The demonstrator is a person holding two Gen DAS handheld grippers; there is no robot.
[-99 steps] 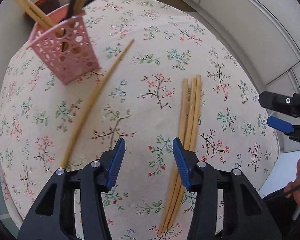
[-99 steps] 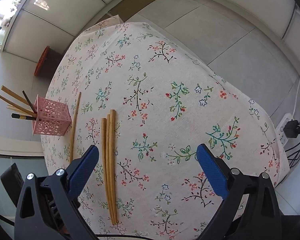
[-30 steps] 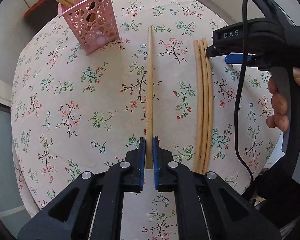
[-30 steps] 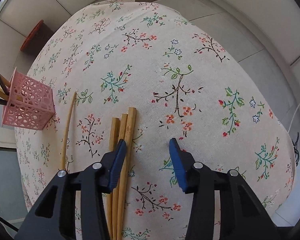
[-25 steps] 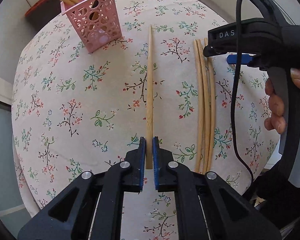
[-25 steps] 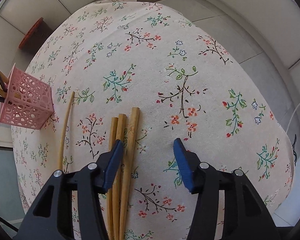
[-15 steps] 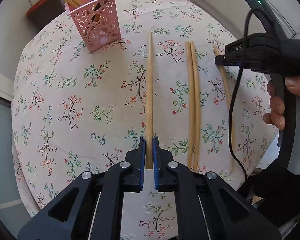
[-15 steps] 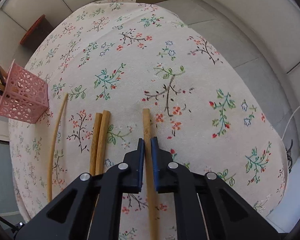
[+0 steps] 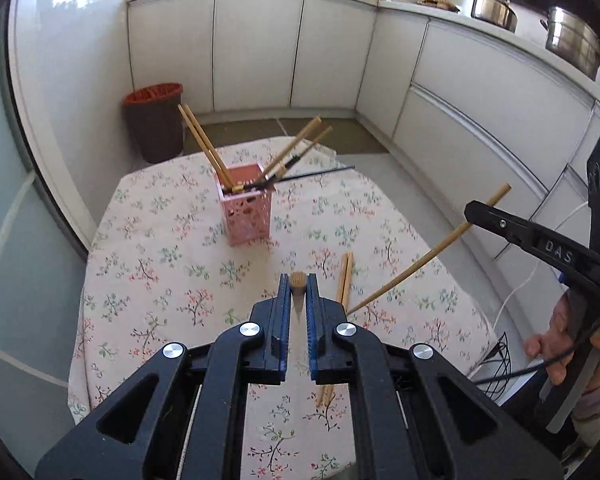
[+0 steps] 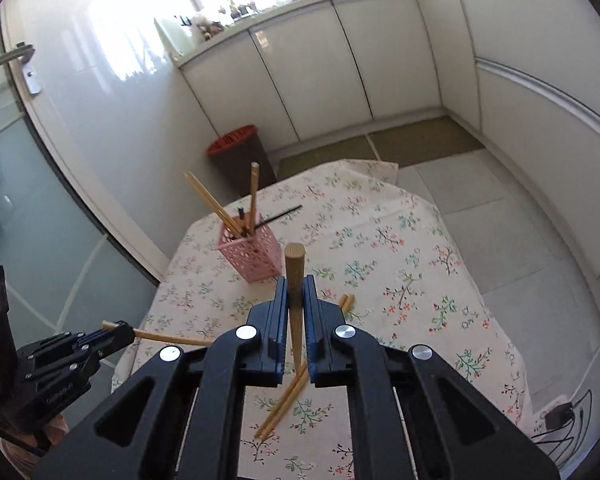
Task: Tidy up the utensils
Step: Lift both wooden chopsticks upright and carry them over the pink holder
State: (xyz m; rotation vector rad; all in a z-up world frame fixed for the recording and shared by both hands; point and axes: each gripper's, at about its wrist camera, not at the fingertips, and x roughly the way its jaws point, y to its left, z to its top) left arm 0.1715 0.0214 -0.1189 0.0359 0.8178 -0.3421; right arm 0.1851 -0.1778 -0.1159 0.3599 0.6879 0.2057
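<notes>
Carrying one chopstick in each hand is the step I am in, and doing it well means getting both into the pink basket [image 9: 247, 216] without knocking it. My left gripper [image 9: 298, 285] has its jaws pressed onto a bamboo chopstick [image 9: 298, 280], seen end-on in the left wrist view, lifted clear of the floral tablecloth [image 9: 160, 256]. My right gripper [image 10: 296, 286] pinches a second chopstick [image 10: 295, 264] with its blunt end sticking up ahead of the jaws; in the left wrist view that stick slants long and thin above the cloth. The basket stands near the far end of the table, already holding several sticks that splay outward, including a dark pair lying almost flat across its rim. Two more loose chopsticks [image 10: 346, 301] lie side by side on the cloth between me and the basket. I judge it best to go one hand at a time, tip each stick toward vertical above the open mouth, aim for the gap between the splayed sticks, and loosen only once the lower end is inside. The basket looks light, so a sideways nudge could tip it.
</notes>
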